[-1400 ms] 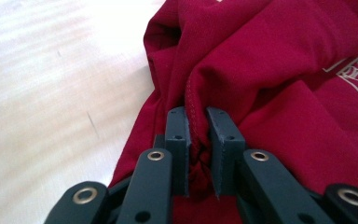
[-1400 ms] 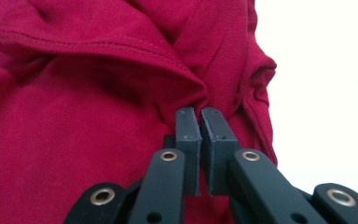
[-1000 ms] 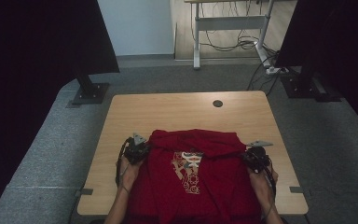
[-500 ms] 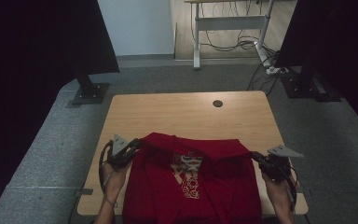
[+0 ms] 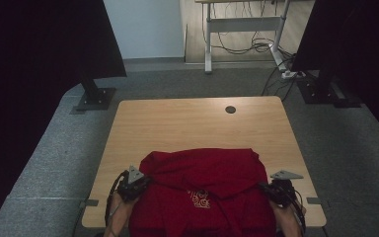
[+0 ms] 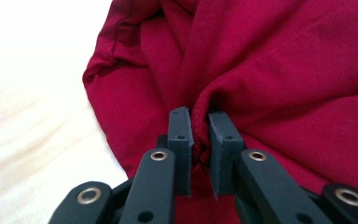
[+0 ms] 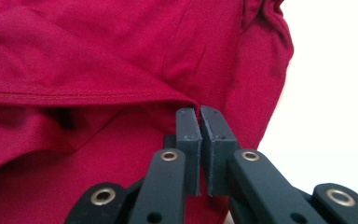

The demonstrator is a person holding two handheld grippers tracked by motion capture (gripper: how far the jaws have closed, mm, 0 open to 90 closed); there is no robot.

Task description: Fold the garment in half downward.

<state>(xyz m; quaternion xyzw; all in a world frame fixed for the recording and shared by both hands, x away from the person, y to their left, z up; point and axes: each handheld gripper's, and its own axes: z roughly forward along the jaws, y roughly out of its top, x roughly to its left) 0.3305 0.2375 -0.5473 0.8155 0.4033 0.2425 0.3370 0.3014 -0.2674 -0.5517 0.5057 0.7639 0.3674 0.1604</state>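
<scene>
- Both grippers have come back toward the table's near edge since the earlier frame, and the red T-shirt's far part now lies doubled over its printed front.
- Left gripper is clamped on a stitched hem fold.
- Right gripper pinches the hem edge, jaws nearly together.
- The shirt rests on the wooden table's near half.

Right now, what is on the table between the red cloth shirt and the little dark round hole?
Nothing: in the high view, bare wooden tabletop runs from the red cloth shirt to the dark round hole.
</scene>
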